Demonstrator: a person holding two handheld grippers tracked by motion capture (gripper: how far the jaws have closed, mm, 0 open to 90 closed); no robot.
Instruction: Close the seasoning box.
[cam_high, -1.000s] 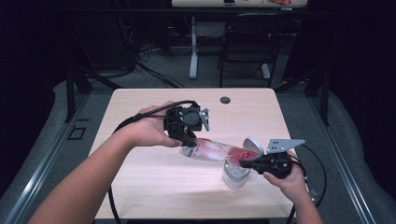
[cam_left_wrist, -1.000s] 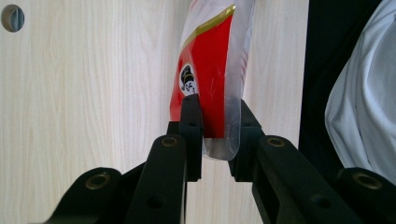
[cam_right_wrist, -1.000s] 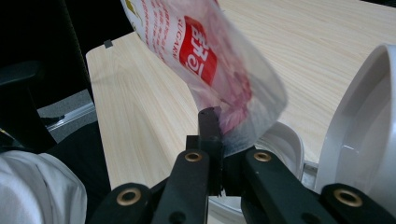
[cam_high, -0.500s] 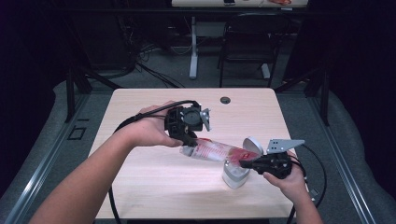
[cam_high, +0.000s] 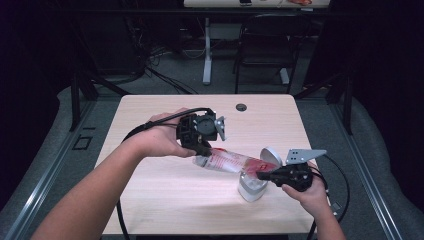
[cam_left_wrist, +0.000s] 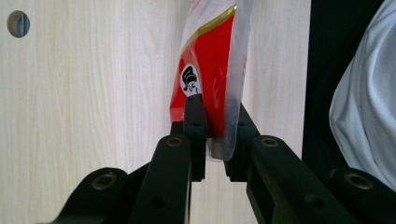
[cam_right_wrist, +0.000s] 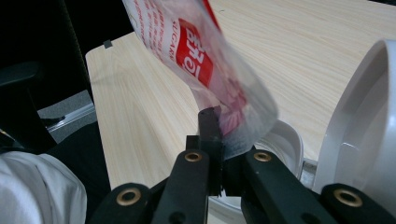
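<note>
1. While both hands stay above the light wooden table (cam_high: 165, 200), a clear plastic packet with red print (cam_high: 231, 162) stretches between the two grippers, tilted so that its right end hangs lower.
2. At the packet's upper end, the left gripper (cam_high: 204, 150) is clamped on the plastic: the left gripper view shows its black jaws pinching the clear sealed edge and the red panel with a small round logo (cam_left_wrist: 190, 80). Those jaws have just been closing further, with the packet between them.
3. At the lower end, the right gripper (cam_high: 256, 175) is pinched tight on the packet's corner; the right gripper view shows the film caught between its jaws (cam_right_wrist: 243, 135).
4. That lower end sits over the mouth of a small white bin (cam_high: 251, 187), whose lid (cam_high: 271, 156) stands tipped up behind it.
5. Near the table's far edge lies a round cable hole (cam_high: 241, 107), well apart from the packet.
</note>
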